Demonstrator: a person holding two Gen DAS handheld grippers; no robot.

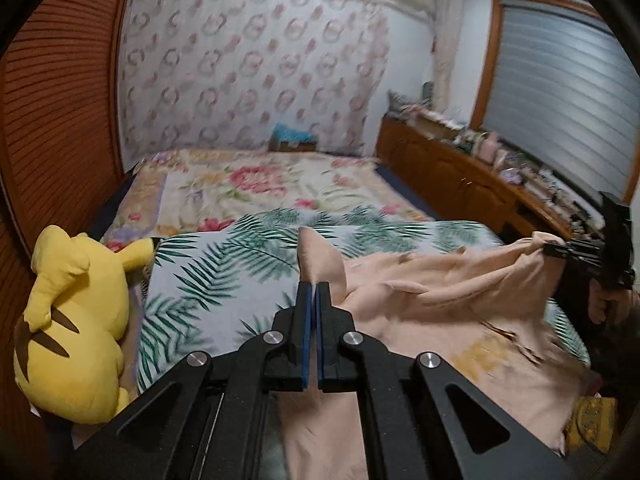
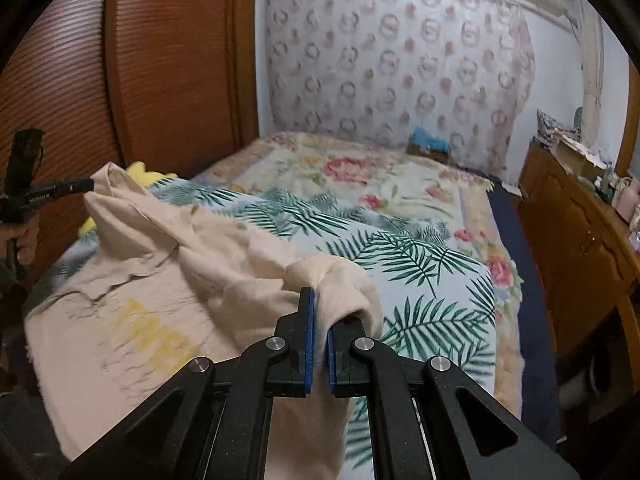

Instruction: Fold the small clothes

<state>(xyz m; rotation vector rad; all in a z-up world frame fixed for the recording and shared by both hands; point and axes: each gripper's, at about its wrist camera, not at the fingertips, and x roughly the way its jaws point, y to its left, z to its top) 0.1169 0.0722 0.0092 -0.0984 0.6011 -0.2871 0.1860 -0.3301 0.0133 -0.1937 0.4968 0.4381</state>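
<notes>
Your left wrist view shows a yellow plush toy (image 1: pixel 72 320) at 9 o'clock, lying beside the palm-leaf sheet (image 1: pixel 224 268); your right wrist view shows only a sliver of it behind the cloth. The right view alone shows yellow lettering (image 2: pixel 160 340) on the peach shirt (image 2: pixel 132 320), cracked and blurred, unreadable.

Your left gripper (image 1: pixel 316 286) is pinched nearly closed on a peak of the shirt (image 1: pixel 420 312); cloth stands up at 12 o'clock from the blue pads (image 1: pixel 307 320) and drapes toward 3 o'clock. Your right gripper (image 2: pixel 320 300) is clamped on a rolled hem or cuff, with cloth bulging over the right finger; narrow gap between its blue pads (image 2: pixel 309 332).

Each view catches the other tool: the right gripper (image 1: pixel 560 250) at 3 o'clock, the left gripper (image 2: pixel 86 185) at 9 o'clock, both biting fabric. The shirt hangs between them, sagging onto the sheet with its lower part lying flat.

The shirt is soft, matte knit, wrinkled. Floral bedspread (image 1: pixel 248 184) at 12 o'clock, fuzzy. Slatted wooden doors (image 2: pixel 160 60) at 10 o'clock.
</notes>
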